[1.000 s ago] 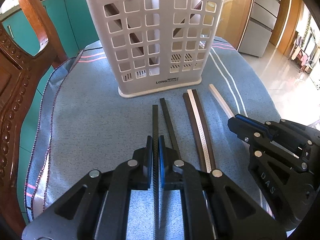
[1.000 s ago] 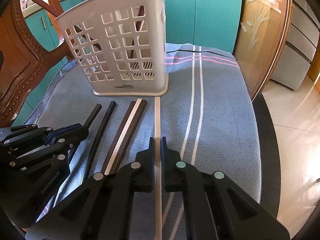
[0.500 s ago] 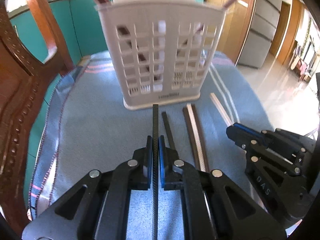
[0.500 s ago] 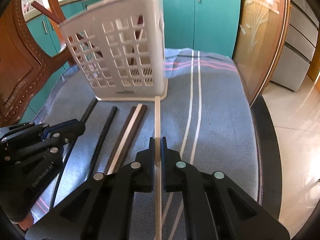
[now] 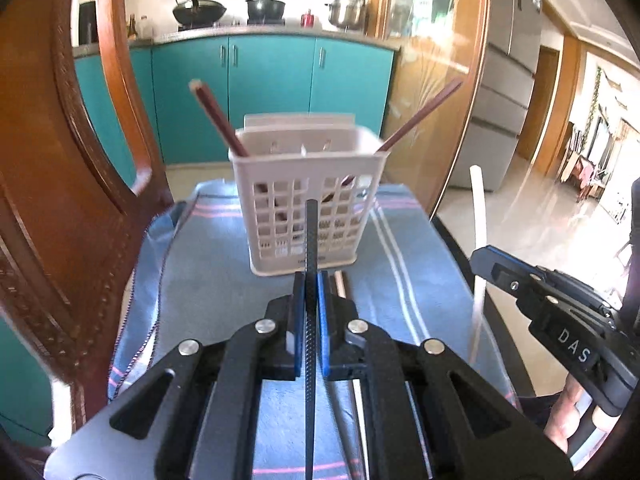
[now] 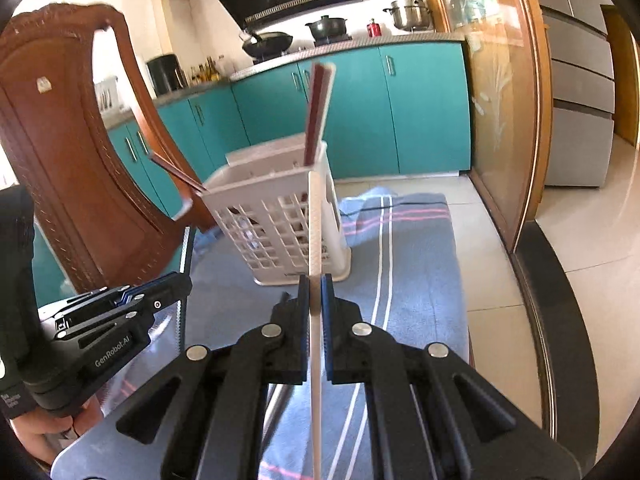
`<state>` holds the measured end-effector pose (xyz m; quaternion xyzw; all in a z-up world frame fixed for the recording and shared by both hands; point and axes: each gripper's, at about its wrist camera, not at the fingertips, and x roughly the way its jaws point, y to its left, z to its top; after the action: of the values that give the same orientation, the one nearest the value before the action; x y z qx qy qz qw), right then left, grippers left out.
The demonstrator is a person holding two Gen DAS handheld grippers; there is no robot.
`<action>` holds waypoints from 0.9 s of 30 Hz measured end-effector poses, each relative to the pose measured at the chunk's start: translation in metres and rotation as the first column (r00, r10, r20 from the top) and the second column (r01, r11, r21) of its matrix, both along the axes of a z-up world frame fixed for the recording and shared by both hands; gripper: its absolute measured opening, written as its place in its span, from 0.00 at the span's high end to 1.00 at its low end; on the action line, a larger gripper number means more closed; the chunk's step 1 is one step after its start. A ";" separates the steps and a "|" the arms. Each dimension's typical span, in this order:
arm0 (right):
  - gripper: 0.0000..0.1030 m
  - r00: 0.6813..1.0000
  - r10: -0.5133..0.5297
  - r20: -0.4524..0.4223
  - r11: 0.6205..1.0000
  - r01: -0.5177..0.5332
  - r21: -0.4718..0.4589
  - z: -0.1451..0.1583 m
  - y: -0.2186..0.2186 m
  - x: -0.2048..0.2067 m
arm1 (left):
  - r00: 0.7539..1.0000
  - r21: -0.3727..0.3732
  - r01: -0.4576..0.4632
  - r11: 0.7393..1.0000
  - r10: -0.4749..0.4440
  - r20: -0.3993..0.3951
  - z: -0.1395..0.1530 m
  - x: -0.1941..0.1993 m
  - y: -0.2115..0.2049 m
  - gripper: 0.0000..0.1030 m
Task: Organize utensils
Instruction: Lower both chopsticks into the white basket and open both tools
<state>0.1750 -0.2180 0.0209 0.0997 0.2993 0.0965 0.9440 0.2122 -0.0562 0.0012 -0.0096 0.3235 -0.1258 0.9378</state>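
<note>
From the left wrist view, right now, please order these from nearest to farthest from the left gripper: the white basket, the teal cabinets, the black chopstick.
1. Black chopstick: clamped in the left gripper, centre.
2. White basket: straight ahead, standing on the blue cloth.
3. Teal cabinets: behind the basket, across the floor.

One basket (image 5: 306, 184); two grippers (each clamping one chopstick).

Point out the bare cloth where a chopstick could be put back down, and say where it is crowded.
Bare cloth lies left of the white basket, out to the wooden chair, and right of it around the white stripes, out to the cloth's right edge. The strip in front of the basket is crowded: chopsticks on the cloth, plus the left gripper and right gripper with their sticks.
</note>
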 end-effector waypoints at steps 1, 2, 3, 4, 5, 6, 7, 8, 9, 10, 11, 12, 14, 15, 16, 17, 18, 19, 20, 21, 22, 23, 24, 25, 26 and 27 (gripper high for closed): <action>0.94 1.000 0.003 0.007 1.000 -0.003 0.004 0.004 0.000 -0.004 | 1.000 -0.014 0.000 1.000 0.000 0.009 0.005 -0.005 0.001 0.93; 0.94 1.000 0.007 0.015 1.000 -0.007 0.007 0.008 0.000 -0.007 | 1.000 -0.028 0.001 1.000 -0.001 0.014 0.009 -0.009 0.002 0.93; 0.94 1.000 0.011 0.025 1.000 -0.011 0.008 0.013 0.000 -0.011 | 1.000 -0.050 0.000 0.999 0.001 0.019 0.015 -0.012 0.006 0.93; 0.94 0.999 0.014 0.033 1.000 -0.014 0.009 0.016 -0.002 -0.012 | 1.000 -0.065 -0.002 0.998 0.003 0.020 0.020 -0.013 0.007 0.93; 0.94 0.999 0.017 0.045 1.000 -0.018 0.011 0.022 -0.002 -0.016 | 1.000 -0.082 0.000 0.997 0.002 0.022 0.025 -0.015 0.010 0.93; 0.94 0.998 0.021 0.058 1.000 -0.022 0.014 0.028 -0.003 -0.018 | 1.000 -0.102 -0.001 0.995 0.003 0.024 0.031 -0.016 0.015 0.93; 0.94 0.998 0.023 0.066 1.000 -0.024 0.018 0.032 -0.003 -0.021 | 1.000 -0.115 0.000 0.993 0.004 0.028 0.036 -0.015 0.018 0.93; 0.94 0.997 0.025 0.076 0.999 -0.027 0.024 0.037 -0.003 -0.023 | 0.999 -0.127 0.001 0.992 0.003 0.035 0.044 -0.015 0.023 0.93; 0.94 0.996 0.029 0.086 0.999 -0.031 0.031 0.043 -0.004 -0.023 | 0.999 -0.133 0.001 0.991 0.004 0.041 0.050 -0.014 0.025 0.93; 0.94 0.995 0.034 0.098 0.999 -0.037 0.036 0.050 -0.005 -0.023 | 0.998 -0.139 -0.002 0.990 0.009 0.055 0.059 -0.012 0.030 0.93; 0.94 0.993 0.036 0.110 0.998 -0.041 0.038 0.057 -0.005 -0.022 | 0.998 -0.142 -0.003 0.990 0.012 0.066 0.066 -0.010 0.033 0.93; 0.94 0.992 0.037 0.117 0.998 -0.042 0.036 0.061 -0.004 -0.020 | 0.996 -0.147 -0.003 0.989 0.015 0.083 0.078 -0.007 0.037 0.93; 0.94 0.990 0.046 0.136 0.998 -0.051 0.033 0.075 -0.004 -0.016 | 0.993 -0.157 0.005 0.988 0.013 0.114 0.098 -0.002 0.043 0.93; 0.94 0.989 0.049 0.142 0.998 -0.055 0.034 0.081 -0.003 -0.013 | 0.991 -0.164 0.009 0.986 0.013 0.136 0.111 0.000 0.046 0.93; 0.94 0.987 0.056 0.151 0.997 -0.062 0.034 0.090 -0.002 -0.009 | 0.988 -0.169 0.010 0.986 0.016 0.153 0.120 0.003 0.049 0.93; 0.94 0.984 0.062 0.164 0.997 -0.069 0.034 0.100 -0.001 -0.005 | 0.984 -0.174 0.011 0.985 0.020 0.176 0.133 0.006 0.052 0.93; 0.94 0.982 0.066 0.176 0.997 -0.073 0.033 0.107 -0.001 -0.001 | 0.979 -0.179 0.010 0.984 0.027 0.200 0.146 0.010 0.054 0.93; 0.94 0.978 0.070 0.196 0.997 -0.076 0.028 0.118 0.000 0.004 | 0.975 -0.182 0.008 0.983 0.032 0.218 0.155 0.012 0.056 0.93; 0.94 0.974 0.068 0.216 0.997 -0.073 0.017 0.129 0.001 0.011 | 0.970 -0.183 0.004 0.983 0.041 0.241 0.166 0.017 0.057 0.93; 0.94 0.971 0.061 0.231 0.998 -0.065 0.011 0.140 0.002 0.019 | 0.964 -0.186 -0.001 0.983 0.050 0.260 0.176 0.023 0.057 0.93; 0.94 0.969 0.059 0.238 0.998 -0.064 0.015 0.147 0.002 0.026 | 0.961 -0.186 -0.005 0.982 0.056 0.270 0.182 0.026 0.057 0.93; 0.94 0.968 0.061 0.245 0.997 -0.069 0.023 0.156 0.002 0.035 | 0.958 -0.186 -0.014 0.982 0.066 0.278 0.189 0.032 0.056 0.93; 0.94 0.966 0.057 0.251 0.997 -0.067 0.029 0.160 0.002 0.041 | 0.955 -0.186 -0.020 0.982 0.074 0.286 0.194 0.038 0.055 0.93; 0.94 0.964 0.041 0.262 0.998 -0.050 0.028 0.166 0.001 0.051 | 0.952 -0.181 -0.025 0.983 0.079 0.295 0.197 0.044 0.054 0.93; 0.94 0.963 0.030 0.267 0.999 -0.037 0.019 0.170 0.002 0.058 | 0.950 -0.178 -0.028 0.984 0.082 0.301 0.199 0.048 0.054 0.93; 0.94 0.962 0.021 0.271 1.000 -0.025 0.013 0.172 0.003 0.065 | 0.946 -0.173 -0.031 0.984 0.085 0.314 0.202 0.053 0.052 0.93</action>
<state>0.2398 -0.2153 0.1934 0.0896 0.1677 0.1226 0.9741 0.2648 -0.0041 0.2032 -0.0766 0.1551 -0.1243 0.9770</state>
